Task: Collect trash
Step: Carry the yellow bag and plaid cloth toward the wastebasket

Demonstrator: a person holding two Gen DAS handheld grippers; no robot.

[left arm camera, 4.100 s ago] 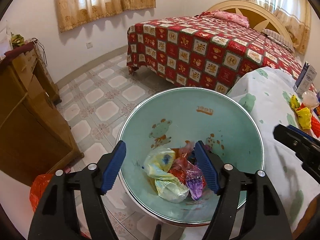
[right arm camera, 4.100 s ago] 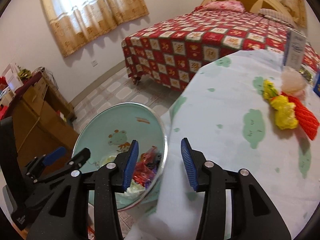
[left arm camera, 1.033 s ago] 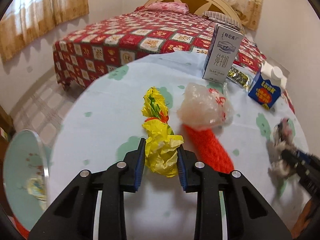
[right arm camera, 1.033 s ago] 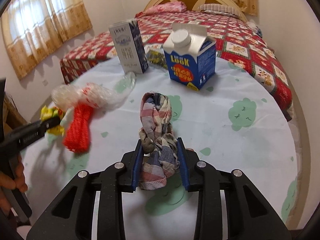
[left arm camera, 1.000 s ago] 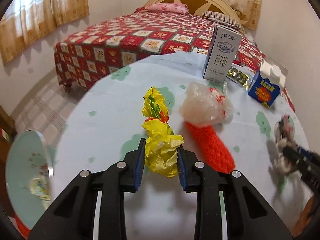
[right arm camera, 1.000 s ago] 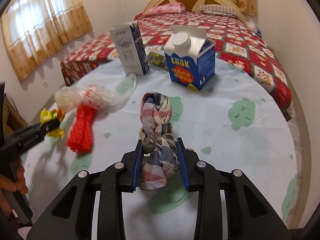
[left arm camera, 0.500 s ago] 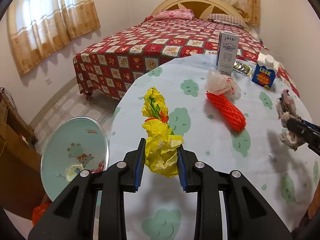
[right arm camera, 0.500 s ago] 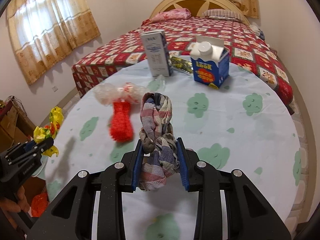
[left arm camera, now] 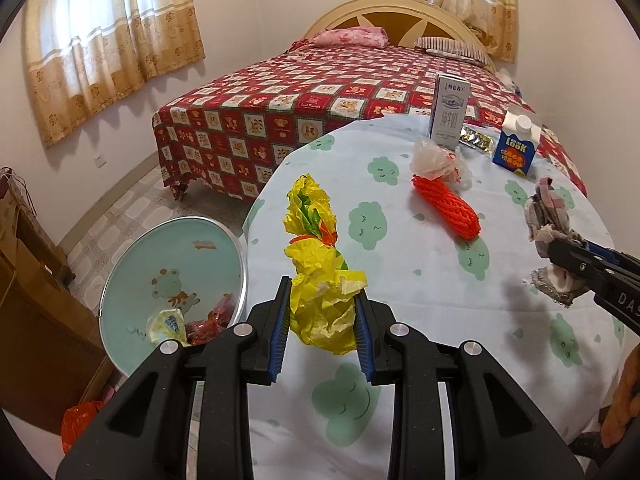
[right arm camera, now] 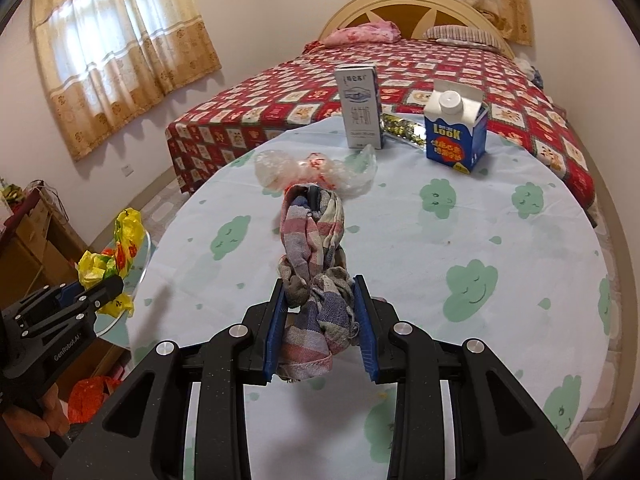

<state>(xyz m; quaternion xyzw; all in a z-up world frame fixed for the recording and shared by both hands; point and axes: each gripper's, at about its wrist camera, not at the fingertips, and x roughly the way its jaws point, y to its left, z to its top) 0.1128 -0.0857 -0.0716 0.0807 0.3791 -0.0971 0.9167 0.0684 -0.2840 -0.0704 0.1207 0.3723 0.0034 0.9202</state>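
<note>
My left gripper (left arm camera: 322, 326) is shut on a crumpled yellow plastic bag (left arm camera: 320, 272) and holds it above the table's left part. My right gripper (right arm camera: 320, 322) is shut on a twisted plaid cloth (right arm camera: 314, 264), lifted over the table; that cloth (left arm camera: 550, 226) also shows at the right in the left wrist view. A pale green basin (left arm camera: 172, 276) with a cartoon print stands on the floor left of the table, with several wrappers in it. An orange foam net (left arm camera: 446, 208) and a clear crumpled plastic bag (left arm camera: 438, 158) lie on the table.
The round table (right arm camera: 440, 264) has a white cloth with green clouds. A white milk carton (right arm camera: 360, 106), a blue carton (right arm camera: 456, 130) and a shiny wrapper (right arm camera: 402, 126) stand at its far edge. A bed (left arm camera: 340, 100) is behind, a wooden cabinet (left arm camera: 28, 280) to the left.
Both grippers have drawn back from the table's far side and risen, each carrying its item. The table looks smaller and the basin has come into fuller view on the left.
</note>
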